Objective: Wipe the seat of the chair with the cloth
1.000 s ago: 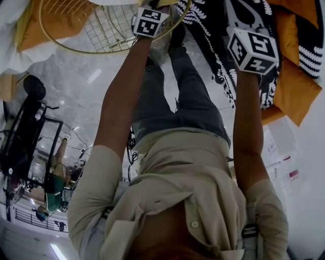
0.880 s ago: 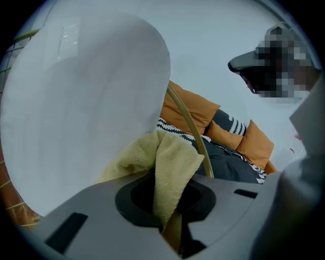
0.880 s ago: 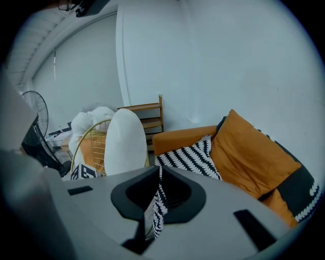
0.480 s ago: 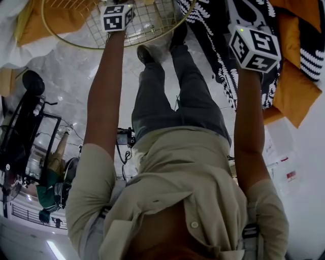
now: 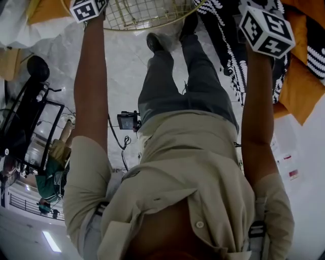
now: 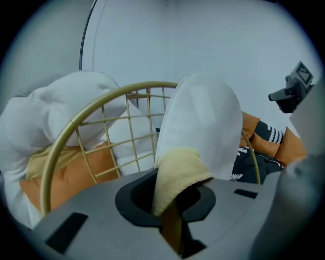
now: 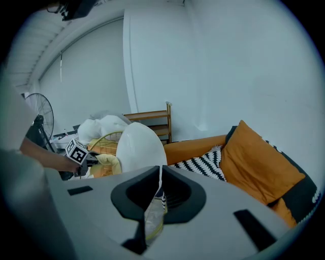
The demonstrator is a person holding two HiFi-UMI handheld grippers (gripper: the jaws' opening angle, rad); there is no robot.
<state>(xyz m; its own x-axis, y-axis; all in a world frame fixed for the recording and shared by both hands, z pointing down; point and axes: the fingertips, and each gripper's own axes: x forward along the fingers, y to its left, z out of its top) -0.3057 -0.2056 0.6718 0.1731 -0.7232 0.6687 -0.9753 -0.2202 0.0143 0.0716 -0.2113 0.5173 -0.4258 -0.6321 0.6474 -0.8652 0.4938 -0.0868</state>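
The chair is a round gold wire frame [image 5: 152, 15] at the top of the head view; its rim and grid [image 6: 101, 119] fill the left gripper view. My left gripper [image 6: 200, 101] is shut on a pale yellow fleecy cloth [image 6: 177, 172], held just in front of the chair's rim. Only its marker cube [image 5: 86, 7] shows in the head view, at the chair's left edge. My right gripper [image 7: 139, 144] is shut, off to the right over the sofa, with a thin pale strip hanging in its slot. From there the chair [image 7: 104, 139] and the left cube [image 7: 77, 150] are visible.
An orange sofa with orange cushions [image 7: 259, 162] and a black-and-white patterned pillow [image 7: 200, 165] is at the right. White bedding [image 6: 51, 111] lies behind the chair. A black cart [image 5: 25, 117] stands at left. The person's legs and shoes [image 5: 155, 40] are beside the chair.
My left gripper has moved left and farther away along the chair's rim, so its cube now sits at the frame's top edge. The right gripper shifted slightly up and right.
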